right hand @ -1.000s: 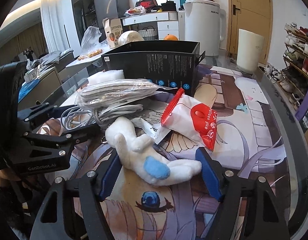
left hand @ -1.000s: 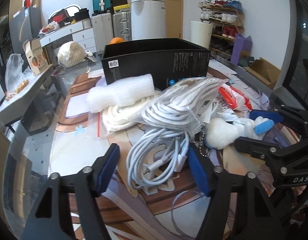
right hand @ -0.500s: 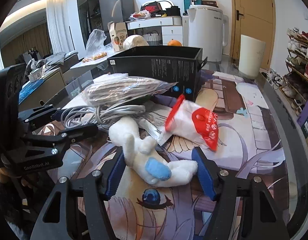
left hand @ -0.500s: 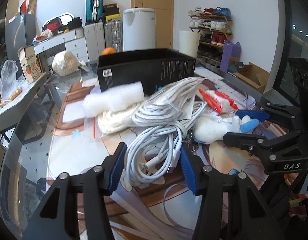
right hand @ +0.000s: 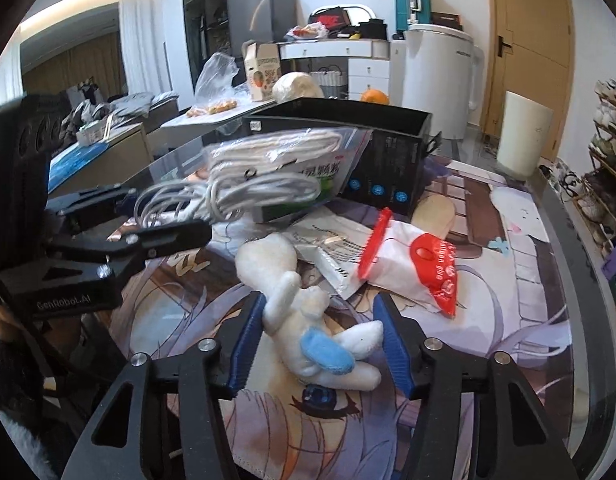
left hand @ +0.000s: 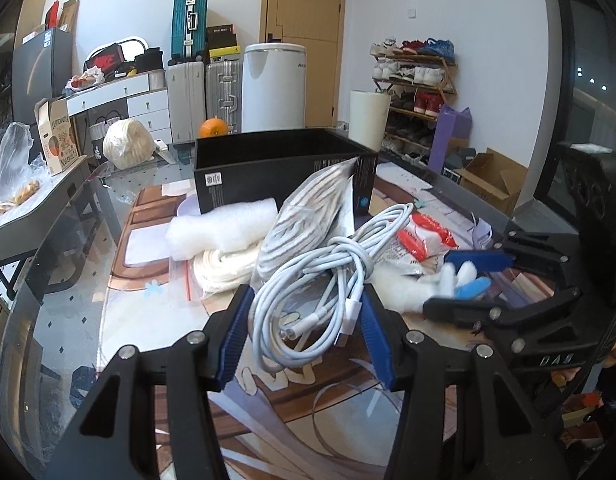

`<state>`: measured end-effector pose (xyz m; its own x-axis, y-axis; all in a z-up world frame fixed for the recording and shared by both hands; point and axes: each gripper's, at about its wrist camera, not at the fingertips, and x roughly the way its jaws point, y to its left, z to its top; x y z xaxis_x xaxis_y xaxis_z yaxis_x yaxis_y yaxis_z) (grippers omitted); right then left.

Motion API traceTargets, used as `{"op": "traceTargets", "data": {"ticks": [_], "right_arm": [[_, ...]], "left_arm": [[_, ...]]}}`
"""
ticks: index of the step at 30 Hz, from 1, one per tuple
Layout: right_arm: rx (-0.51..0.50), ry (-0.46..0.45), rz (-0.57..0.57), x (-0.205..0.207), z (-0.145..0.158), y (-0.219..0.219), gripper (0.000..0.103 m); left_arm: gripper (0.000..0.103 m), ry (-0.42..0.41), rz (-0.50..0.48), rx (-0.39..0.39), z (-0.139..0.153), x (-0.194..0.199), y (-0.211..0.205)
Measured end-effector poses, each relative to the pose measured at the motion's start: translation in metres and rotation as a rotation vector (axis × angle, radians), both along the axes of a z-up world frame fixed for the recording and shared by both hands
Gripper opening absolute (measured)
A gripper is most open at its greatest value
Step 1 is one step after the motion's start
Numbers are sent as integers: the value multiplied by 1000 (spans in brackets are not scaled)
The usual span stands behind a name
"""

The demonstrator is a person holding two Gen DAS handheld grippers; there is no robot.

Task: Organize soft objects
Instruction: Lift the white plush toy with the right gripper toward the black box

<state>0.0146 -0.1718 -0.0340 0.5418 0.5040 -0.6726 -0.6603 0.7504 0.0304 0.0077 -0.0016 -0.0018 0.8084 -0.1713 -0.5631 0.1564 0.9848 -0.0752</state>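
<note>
My left gripper (left hand: 306, 320) is shut on a bundle of white cables (left hand: 320, 280), held a little above the printed mat. A clear bag of coiled rope (left hand: 304, 216) leans on the bundle. In the right wrist view the left gripper (right hand: 148, 216) holds the cables (right hand: 228, 196) at the left, under the bag (right hand: 276, 148). A white plush toy (right hand: 308, 320) with a blue patch lies on the mat. My right gripper (right hand: 320, 328) is closing around it, and both blue pads touch its sides. The left wrist view shows the right gripper (left hand: 464, 282) on the plush toy (left hand: 400, 288).
An open black box (left hand: 276, 168) stands behind the pile. Beside it lie a white foam roll (left hand: 224, 228), a zip bag of white rope (left hand: 224, 268) and a red and white pouch (right hand: 412, 268) on paper sheets. The glass table's edge (right hand: 588, 280) curves along the right.
The left jaws closed on the cable bundle and lifted it, tipping up the bagged rope. The right jaws narrowed around the plush toy, which stayed on the mat.
</note>
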Motion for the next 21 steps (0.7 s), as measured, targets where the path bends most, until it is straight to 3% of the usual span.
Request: {"op": "traceTargets", "data": {"ticks": [10, 17, 21], "right_arm": [[-31, 10, 1, 0, -11, 9, 68], [-23, -25, 15, -6, -7, 7, 51], [-17, -42, 35, -13, -4, 5, 47]], "left_arm": [[52, -20, 12, -10, 5, -1, 1], [52, -36, 21, -19, 8, -4, 3], [52, -51, 16, -19, 12, -7, 2]]}}
